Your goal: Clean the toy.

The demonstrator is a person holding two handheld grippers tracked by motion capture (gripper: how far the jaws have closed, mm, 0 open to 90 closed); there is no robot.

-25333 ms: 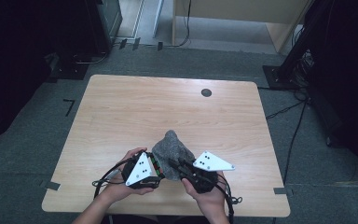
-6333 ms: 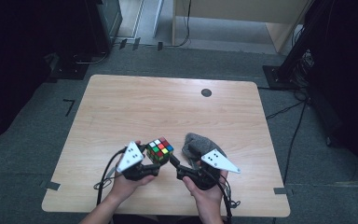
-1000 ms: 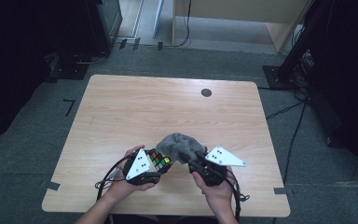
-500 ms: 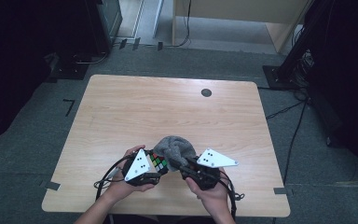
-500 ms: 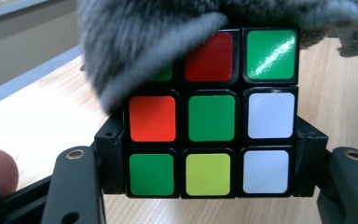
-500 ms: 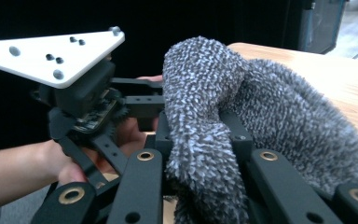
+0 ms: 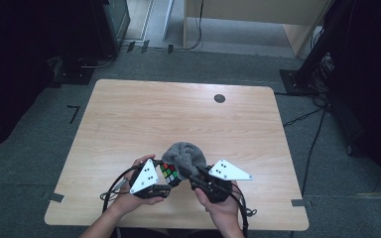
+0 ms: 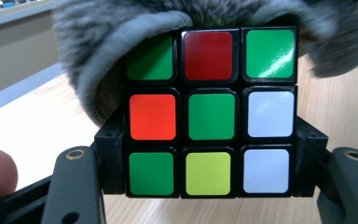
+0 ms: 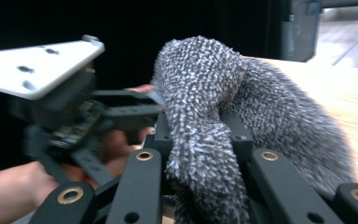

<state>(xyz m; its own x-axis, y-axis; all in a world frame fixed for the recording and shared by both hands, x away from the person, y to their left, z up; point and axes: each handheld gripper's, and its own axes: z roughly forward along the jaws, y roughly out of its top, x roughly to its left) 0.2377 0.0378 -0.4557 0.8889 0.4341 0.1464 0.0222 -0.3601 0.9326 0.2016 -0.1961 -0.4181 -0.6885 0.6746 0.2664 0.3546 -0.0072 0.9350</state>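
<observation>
Moved: grey cloth (image 7: 184, 154) now draped over cube (image 7: 168, 173), versus beside it earlier.
Left gripper (image 7: 164, 174): fingers clamped on cube.
Right gripper (image 7: 194, 174): fingers clamped on grey cloth.

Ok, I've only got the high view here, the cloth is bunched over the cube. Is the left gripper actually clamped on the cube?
Observer: Yes. In the left gripper view the cube sits squeezed between the left gripper's two jaws, one on each side face.
Operator: Which colour faces that camera in the middle?
Observer: Green centre, with a red square above it and a yellow one below.
Operator: And the cloth, how does the right one have it?
Observer: The right gripper is shut on a fold of the grey cloth, which rises between its jaws and drapes away over the cube's top.
</observation>
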